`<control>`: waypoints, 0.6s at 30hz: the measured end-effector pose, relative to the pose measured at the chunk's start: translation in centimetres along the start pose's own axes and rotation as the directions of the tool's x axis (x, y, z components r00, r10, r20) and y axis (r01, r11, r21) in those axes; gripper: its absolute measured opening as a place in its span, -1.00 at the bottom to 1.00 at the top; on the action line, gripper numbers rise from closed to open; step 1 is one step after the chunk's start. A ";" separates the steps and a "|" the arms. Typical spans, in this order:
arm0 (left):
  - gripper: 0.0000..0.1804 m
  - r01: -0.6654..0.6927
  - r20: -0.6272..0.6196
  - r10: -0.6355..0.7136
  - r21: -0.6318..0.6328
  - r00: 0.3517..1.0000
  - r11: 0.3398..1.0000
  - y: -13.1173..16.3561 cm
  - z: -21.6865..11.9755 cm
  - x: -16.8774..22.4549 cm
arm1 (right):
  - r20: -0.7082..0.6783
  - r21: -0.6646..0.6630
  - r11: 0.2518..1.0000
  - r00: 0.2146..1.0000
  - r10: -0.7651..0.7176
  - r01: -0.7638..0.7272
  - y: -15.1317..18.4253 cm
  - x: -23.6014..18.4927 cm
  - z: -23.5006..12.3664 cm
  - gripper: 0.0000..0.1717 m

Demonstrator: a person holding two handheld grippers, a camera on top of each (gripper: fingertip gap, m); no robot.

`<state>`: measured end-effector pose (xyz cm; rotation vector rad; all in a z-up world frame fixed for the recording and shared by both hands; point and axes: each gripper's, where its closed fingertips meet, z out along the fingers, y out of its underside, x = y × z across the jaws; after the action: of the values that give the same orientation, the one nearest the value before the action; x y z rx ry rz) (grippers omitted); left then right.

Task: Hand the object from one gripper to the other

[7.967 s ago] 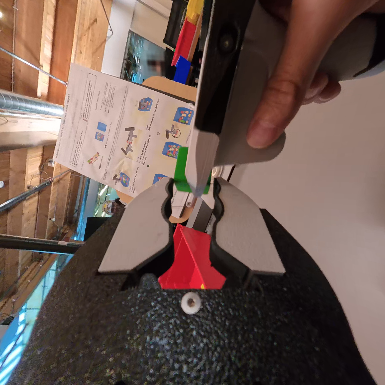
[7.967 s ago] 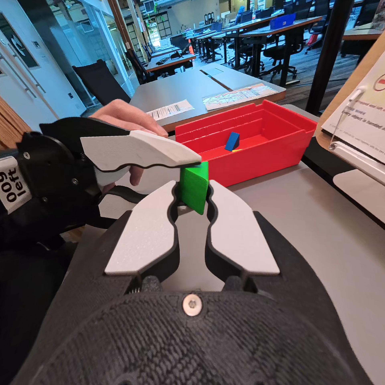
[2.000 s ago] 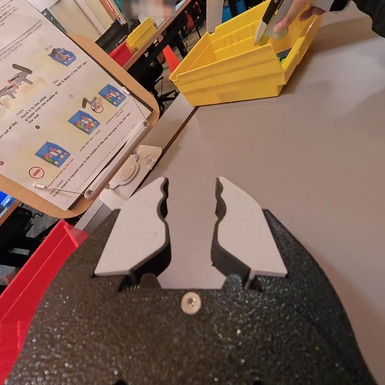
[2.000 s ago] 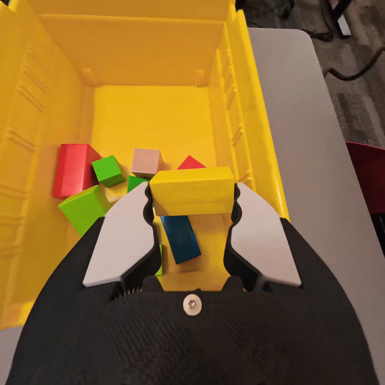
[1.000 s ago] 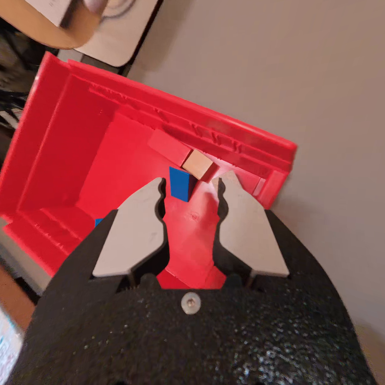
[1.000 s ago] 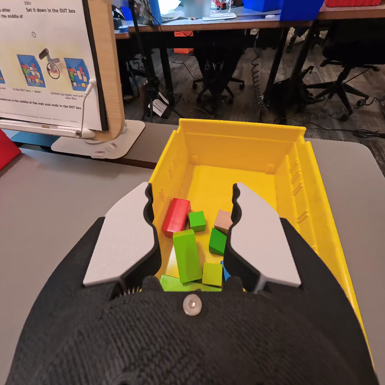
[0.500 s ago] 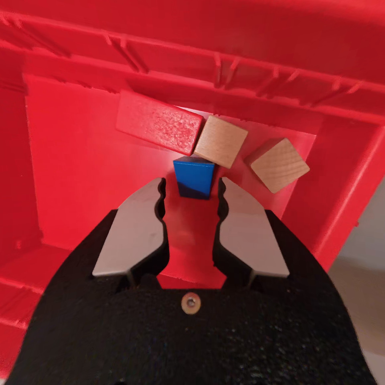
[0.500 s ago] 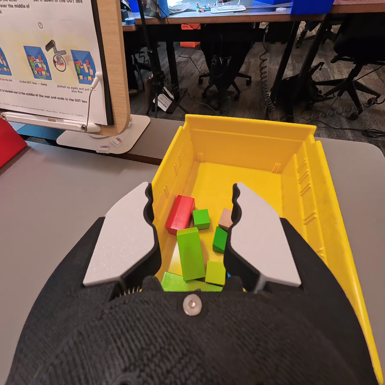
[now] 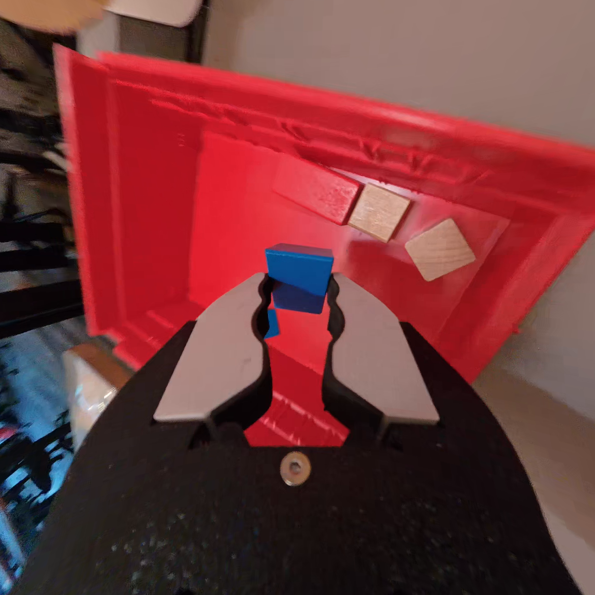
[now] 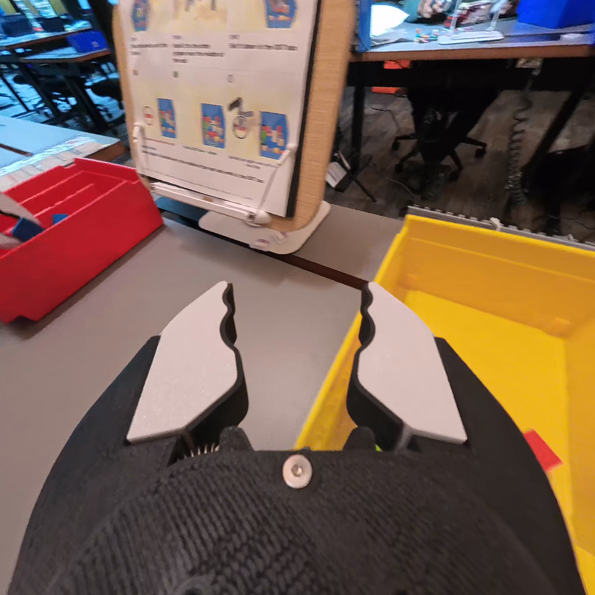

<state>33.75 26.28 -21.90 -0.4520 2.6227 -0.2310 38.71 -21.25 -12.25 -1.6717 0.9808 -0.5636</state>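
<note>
Left claw (image 9: 297,283) closed on a blue block (image 9: 299,273), both fingertips pressed against its sides, held above the floor of the red bin (image 9: 135,193). Inside the red bin: a red block (image 9: 317,196) against the far wall, two plain wooden cubes (image 9: 378,212) (image 9: 439,249) beside it, a second blue piece (image 9: 273,326) partly hidden behind the left finger. Right claw (image 10: 296,289) spread wide, nothing between its fingers, poised over the grey worktop (image 10: 161,289) between the red bin and the yellow bin (image 10: 483,273). Instruction sheet on a stand (image 10: 225,96) behind the worktop, between the bins.
</note>
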 end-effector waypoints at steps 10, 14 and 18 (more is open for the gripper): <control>-0.64 -0.086 0.502 0.000 0.148 0.865 0.985 -12.1 -11.0 1.9 | 0.346 0.107 0.994 0.938 -0.015 -0.024 -3.7 -15.1 1.7 -0.11; -0.64 -0.169 0.589 0.041 0.164 0.807 0.972 -16.6 -11.8 4.8 | 0.436 0.128 0.992 0.898 -0.059 0.003 -3.5 -21.1 1.8 -0.11; -0.64 -0.236 0.597 0.090 0.171 0.798 0.957 -20.0 -11.3 7.6 | 0.514 0.086 0.994 0.852 -0.098 0.062 -1.9 -25.3 2.1 -0.10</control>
<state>27.57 5.95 -10.45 -0.1666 1.9765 -0.2913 26.99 1.05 -8.40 -1.6840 0.4919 -0.1706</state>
